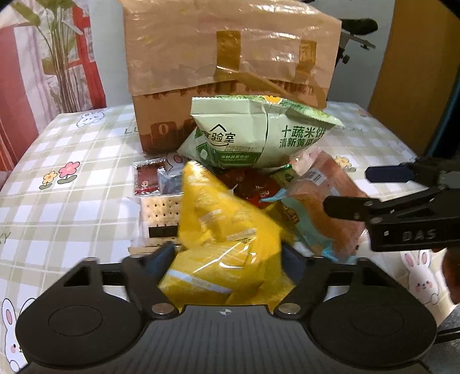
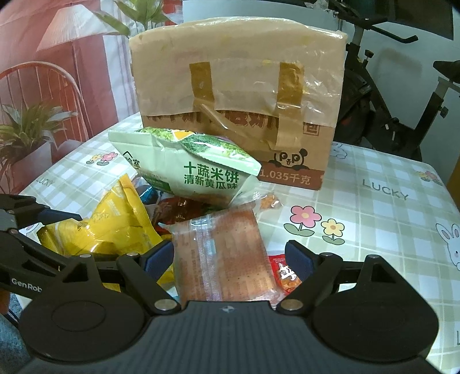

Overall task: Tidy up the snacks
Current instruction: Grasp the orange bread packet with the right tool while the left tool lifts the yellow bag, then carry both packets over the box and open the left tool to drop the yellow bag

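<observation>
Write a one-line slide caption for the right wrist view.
Open right tongs straddle an orange wrapped snack in the pile before a taped cardboard box; a green rice-cracker bag lies behind.

Surface [image 2: 382,201] is covered by a green-and-white checked cloth printed with flowers, rabbits and the word "LUCKY". Behind it on the left a printed wall hanging [image 2: 57,66] is seen, pink-red, showing a lamp, a chair back and potted plants. Real-looking green leaves [image 2: 138,14] are visible at top centre in the right wrist view, and tall plant stems [image 1: 57,57] in the left wrist view. A white wall [image 2: 399,74] is seen at the back right, with a black exercise bike [image 2: 382,95] in front of it. A yellowish wooden panel [image 1: 414,72] stands at far right in the left wrist view. Lighting is even and indoor; glare is seen on glossy areas.
</observation>
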### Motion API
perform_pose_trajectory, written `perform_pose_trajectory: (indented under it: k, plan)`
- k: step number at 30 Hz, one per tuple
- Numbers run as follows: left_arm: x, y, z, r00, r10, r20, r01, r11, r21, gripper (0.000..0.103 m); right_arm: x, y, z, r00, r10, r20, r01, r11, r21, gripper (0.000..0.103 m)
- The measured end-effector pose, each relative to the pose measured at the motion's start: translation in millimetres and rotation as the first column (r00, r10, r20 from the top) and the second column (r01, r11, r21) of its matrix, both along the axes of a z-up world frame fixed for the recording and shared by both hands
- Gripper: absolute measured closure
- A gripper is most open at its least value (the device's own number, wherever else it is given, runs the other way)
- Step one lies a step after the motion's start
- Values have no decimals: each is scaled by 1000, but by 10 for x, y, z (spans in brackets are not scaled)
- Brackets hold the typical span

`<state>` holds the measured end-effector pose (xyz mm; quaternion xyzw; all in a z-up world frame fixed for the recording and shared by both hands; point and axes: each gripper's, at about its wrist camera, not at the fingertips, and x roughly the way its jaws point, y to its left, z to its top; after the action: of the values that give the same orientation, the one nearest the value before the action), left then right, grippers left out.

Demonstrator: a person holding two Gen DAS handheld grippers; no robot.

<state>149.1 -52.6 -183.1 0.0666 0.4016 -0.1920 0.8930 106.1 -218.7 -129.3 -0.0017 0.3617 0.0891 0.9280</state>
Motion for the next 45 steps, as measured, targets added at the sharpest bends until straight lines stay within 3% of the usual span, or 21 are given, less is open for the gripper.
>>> perform_pose_trajectory:
  k: [8,13,16,19,32,45]
  plan:
    - [-39,219,250,996,76,39,-72,993,-89,31,126,97,-67,999,32,-17,-32,999,-21,16]
    - [-67,217,366,993,89,82,-81,992,-98,31,215,182,-178,998,44,-54,-47,998,-52,16]
    - [-47,226,416,991,93,97,-84,992,-98,31,207,187,-223,997,35,-66,-39,998,-54,26]
    - [-39,243,458,989,107,107,-95,990,-106,31,166,171,-205,998,22,-65,-26,998,-59,28]
    - [-111,299,705,973,163,166,-140,980,-141,30,-70,-113,72,996,-89,-14,89,996,-4,29]
    - [-105,349,1139,940,203,272,-156,970,-185,30,-163,-273,527,982,-138,130,137,990,17,29]
